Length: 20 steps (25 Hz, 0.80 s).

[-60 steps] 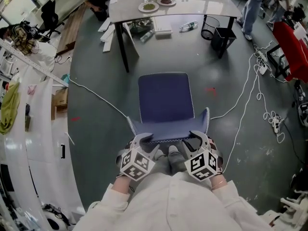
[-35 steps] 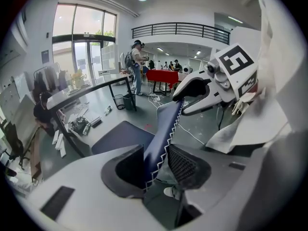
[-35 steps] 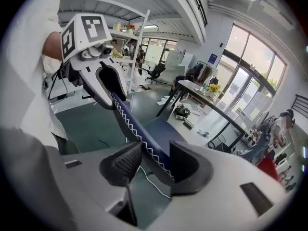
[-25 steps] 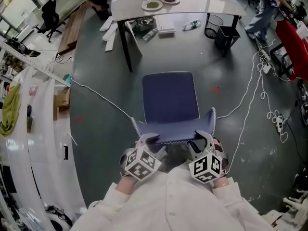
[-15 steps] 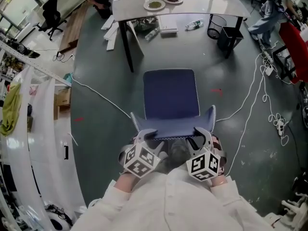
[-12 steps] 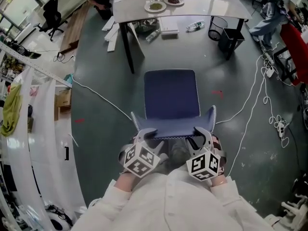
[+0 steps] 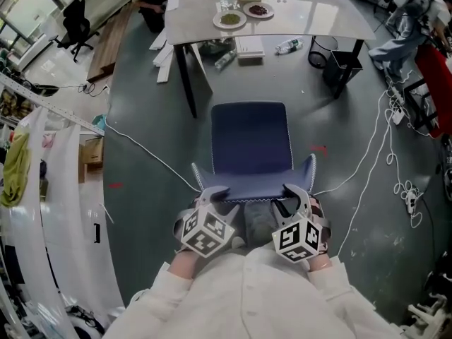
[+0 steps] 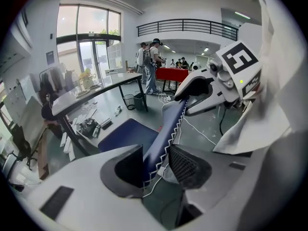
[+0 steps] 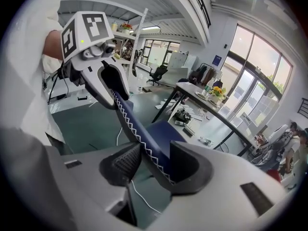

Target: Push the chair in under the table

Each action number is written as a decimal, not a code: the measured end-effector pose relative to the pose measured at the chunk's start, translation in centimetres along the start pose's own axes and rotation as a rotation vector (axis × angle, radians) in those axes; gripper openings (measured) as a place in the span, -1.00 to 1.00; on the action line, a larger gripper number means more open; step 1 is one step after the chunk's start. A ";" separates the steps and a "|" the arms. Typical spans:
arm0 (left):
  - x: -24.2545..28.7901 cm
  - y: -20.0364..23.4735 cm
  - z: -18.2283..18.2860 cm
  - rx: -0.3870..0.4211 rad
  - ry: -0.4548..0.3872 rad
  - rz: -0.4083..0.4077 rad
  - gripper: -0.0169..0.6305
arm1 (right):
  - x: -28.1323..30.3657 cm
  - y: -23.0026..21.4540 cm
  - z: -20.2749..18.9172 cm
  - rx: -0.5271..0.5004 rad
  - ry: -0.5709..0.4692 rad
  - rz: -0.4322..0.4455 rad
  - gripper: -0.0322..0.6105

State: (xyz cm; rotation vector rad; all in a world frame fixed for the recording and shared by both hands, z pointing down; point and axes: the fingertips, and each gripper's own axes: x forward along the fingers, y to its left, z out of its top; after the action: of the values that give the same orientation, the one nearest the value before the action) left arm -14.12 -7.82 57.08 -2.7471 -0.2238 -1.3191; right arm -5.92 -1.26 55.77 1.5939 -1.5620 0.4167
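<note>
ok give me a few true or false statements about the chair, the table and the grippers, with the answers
1. The chair is tucked in under the table. False: it stands on the open floor, short of the table.
2. The left hand-held gripper and the right hand-held gripper each have the chair's backrest between their jaws. True.
3. Two plates sit on the table. True.
4. The wastebasket stands on top of the table. False: it is on the floor beneath the table's right end.
</note>
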 end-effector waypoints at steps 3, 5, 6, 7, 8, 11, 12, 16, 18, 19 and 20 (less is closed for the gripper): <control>1.1 1.9 1.4 -0.003 -0.002 0.001 -0.42 | 1.4 -2.2 0.6 -0.006 -0.001 0.000 -0.31; 1.8 3.2 2.3 -0.006 -0.001 0.001 -0.42 | 2.4 -3.6 1.0 -0.008 0.000 0.006 -0.31; 2.2 3.8 2.7 -0.007 -0.001 0.000 -0.42 | 2.8 -4.3 1.1 -0.008 0.000 0.010 -0.31; 2.5 4.4 3.2 -0.008 -0.002 0.000 -0.42 | 3.3 -5.1 1.3 -0.008 -0.001 0.012 -0.31; 2.9 5.1 3.8 -0.008 -0.002 0.000 -0.42 | 3.7 -5.9 1.6 -0.008 -0.002 0.013 -0.31; 3.9 7.1 5.2 -0.014 -0.003 0.004 -0.42 | 5.1 -8.1 2.2 -0.011 -0.007 0.015 -0.31; 4.2 7.7 5.5 -0.017 -0.003 0.007 -0.42 | 5.6 -8.7 2.4 -0.014 -0.010 0.017 -0.31; 5.4 9.8 7.2 -0.030 -0.004 0.020 -0.42 | 6.9 -11.2 3.1 -0.020 -0.020 0.026 -0.31; 6.0 10.8 8.0 -0.034 -0.003 0.027 -0.41 | 7.7 -12.4 3.3 -0.022 -0.021 0.033 -0.31; 6.3 11.3 8.3 -0.036 -0.004 0.031 -0.41 | 8.1 -12.9 3.4 -0.024 -0.023 0.035 -0.31; 6.6 11.8 8.6 -0.038 -0.006 0.036 -0.41 | 8.5 -13.5 3.6 -0.026 -0.027 0.036 -0.31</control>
State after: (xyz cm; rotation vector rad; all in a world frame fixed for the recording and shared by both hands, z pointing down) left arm -1.44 -17.60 56.72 -2.7724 -0.1500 -1.3205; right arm 6.98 -11.29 55.52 1.5595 -1.6118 0.3946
